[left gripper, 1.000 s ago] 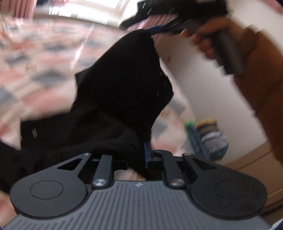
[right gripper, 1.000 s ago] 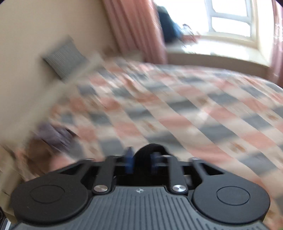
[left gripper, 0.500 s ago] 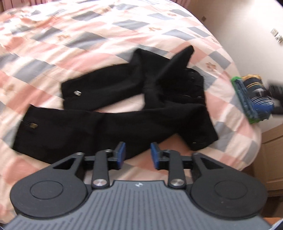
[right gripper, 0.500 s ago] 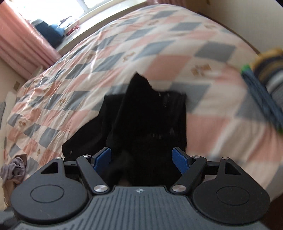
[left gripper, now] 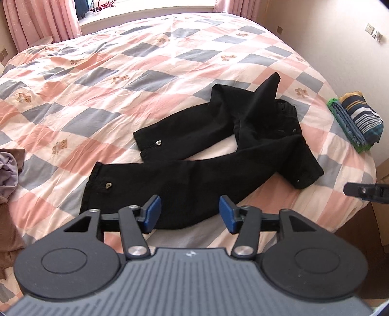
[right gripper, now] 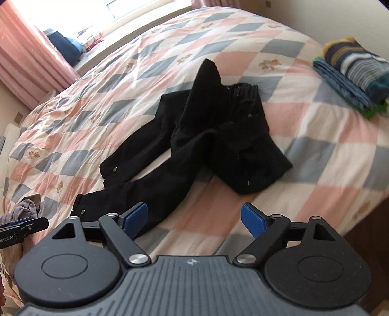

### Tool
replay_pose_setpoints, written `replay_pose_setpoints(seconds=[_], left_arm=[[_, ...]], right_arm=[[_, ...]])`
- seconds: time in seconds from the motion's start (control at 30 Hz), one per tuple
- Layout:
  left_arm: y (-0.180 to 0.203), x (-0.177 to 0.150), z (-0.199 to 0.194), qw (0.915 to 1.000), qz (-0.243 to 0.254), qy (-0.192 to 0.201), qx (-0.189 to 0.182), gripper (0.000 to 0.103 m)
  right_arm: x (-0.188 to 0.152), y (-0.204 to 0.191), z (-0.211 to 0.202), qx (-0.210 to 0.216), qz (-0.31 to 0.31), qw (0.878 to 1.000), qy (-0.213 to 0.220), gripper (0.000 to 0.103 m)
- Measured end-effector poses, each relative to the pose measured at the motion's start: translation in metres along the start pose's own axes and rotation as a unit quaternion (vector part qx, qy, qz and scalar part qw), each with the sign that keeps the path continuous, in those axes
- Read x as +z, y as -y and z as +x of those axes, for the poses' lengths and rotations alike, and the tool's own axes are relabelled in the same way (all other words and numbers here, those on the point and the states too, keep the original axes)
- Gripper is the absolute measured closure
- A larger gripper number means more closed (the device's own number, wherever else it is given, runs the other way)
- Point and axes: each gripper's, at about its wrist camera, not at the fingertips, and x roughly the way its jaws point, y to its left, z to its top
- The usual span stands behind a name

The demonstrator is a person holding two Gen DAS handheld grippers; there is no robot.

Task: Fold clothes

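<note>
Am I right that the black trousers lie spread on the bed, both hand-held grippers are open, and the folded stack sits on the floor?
Not quite: the folded stack sits on the bed, near its edge, as the right wrist view shows. The black trousers do lie spread on it, and the left hand-held gripper and right hand-held gripper are both open.

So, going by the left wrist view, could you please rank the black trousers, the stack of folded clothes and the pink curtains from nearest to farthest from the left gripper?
1. Black trousers: directly ahead of the left gripper, one leg between its fingers.
2. Stack of folded clothes: right, at the bed's edge.
3. Pink curtains: far left, beyond the bed.
</note>
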Motion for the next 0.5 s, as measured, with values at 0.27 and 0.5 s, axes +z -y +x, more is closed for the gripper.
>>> replay_pose_setpoints(seconds=[0.27,0.5], left_arm=[[-0.001,-0.016,-0.005,0.9999,0.011,-0.007,0.003,0.052],[0.015,-0.011,0.000,0.9998,0.009,-0.008,0.014,0.049]], right_arm=[[-0.036,0.001,-0.019,-0.015,0.027,1.000,0.002,0.017],[-0.037,0.025,-0.017,-0.012,0.039,0.999,-0.001,0.016]])
